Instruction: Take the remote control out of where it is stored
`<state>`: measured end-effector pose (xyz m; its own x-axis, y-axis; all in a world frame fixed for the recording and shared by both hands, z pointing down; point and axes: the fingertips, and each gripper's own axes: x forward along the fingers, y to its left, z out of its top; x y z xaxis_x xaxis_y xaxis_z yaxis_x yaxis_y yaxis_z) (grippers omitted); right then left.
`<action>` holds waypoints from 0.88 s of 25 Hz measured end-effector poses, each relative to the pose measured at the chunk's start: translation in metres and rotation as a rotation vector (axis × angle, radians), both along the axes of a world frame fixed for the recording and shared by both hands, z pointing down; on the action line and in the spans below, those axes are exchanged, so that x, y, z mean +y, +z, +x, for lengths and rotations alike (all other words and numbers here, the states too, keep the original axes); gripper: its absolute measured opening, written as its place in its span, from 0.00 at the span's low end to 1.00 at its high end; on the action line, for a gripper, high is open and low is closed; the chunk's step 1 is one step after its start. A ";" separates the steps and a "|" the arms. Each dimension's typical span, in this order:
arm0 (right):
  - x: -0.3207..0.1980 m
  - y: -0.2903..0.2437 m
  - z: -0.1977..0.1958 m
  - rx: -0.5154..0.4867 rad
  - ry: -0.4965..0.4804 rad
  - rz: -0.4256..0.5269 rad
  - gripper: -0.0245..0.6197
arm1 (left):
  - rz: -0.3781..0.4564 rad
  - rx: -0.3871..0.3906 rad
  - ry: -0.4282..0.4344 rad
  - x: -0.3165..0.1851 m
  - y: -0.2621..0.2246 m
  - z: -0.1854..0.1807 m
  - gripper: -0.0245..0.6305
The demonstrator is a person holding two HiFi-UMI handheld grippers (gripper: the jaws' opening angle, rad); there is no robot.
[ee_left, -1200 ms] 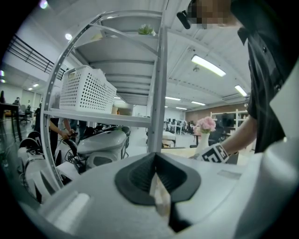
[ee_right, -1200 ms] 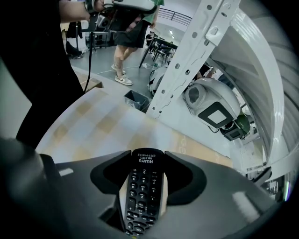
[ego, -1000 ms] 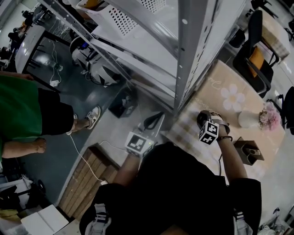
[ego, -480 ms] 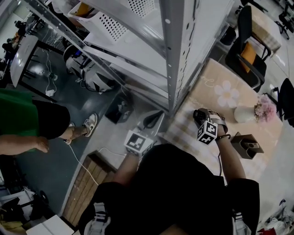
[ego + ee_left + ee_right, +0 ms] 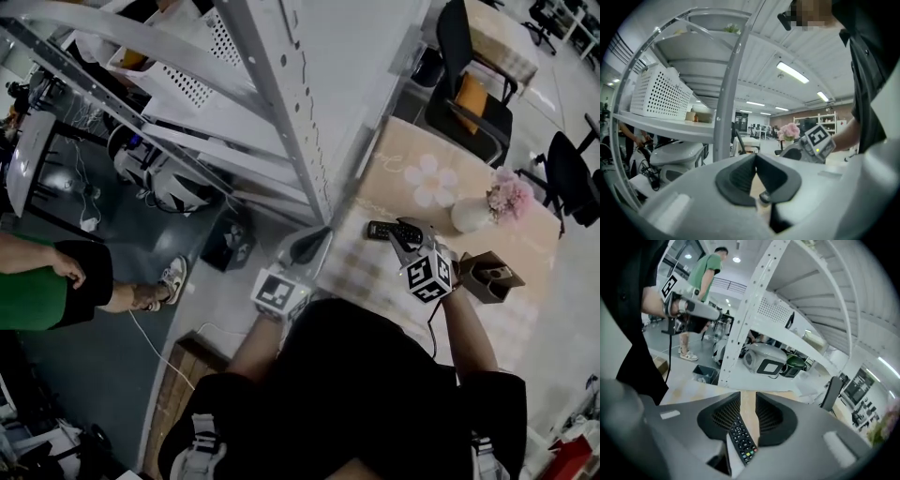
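Black plastic, long and slim, the remote control [image 5: 742,440] carries rows of small pale keys and a cluster of coloured buttons at its near end. It lies slantwise between the jaws of the right gripper [image 5: 748,398], which have just been closing and now clamp it over the checked counter [image 5: 361,264], near a brown box-shaped holder [image 5: 489,276]. The left gripper [image 5: 755,158] is closed on nothing.

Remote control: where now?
Head view, right side: black remote control in the right claw, jaws just closed on it, above the checked table, left of the white vase.
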<state>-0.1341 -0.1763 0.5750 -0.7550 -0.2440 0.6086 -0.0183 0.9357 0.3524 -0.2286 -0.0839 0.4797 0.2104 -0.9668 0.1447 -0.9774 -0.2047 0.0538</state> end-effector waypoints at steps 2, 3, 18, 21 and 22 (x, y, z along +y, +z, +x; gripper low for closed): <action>-0.003 -0.021 0.013 -0.075 0.057 -0.024 0.18 | 0.016 0.012 0.018 -0.007 -0.007 0.010 0.04; -0.005 -0.031 0.020 -0.108 0.082 -0.035 0.17 | 0.024 0.012 0.027 -0.012 -0.011 0.015 0.04; -0.029 -0.126 0.177 -0.533 0.514 -0.030 0.05 | 0.066 0.055 0.298 -0.078 -0.034 0.130 0.04; -0.031 -0.124 0.208 -0.574 0.595 -0.043 0.05 | 0.061 0.072 0.348 -0.088 -0.034 0.150 0.04; -0.031 -0.123 0.217 -0.582 0.616 -0.042 0.05 | 0.057 0.078 0.365 -0.091 -0.033 0.157 0.04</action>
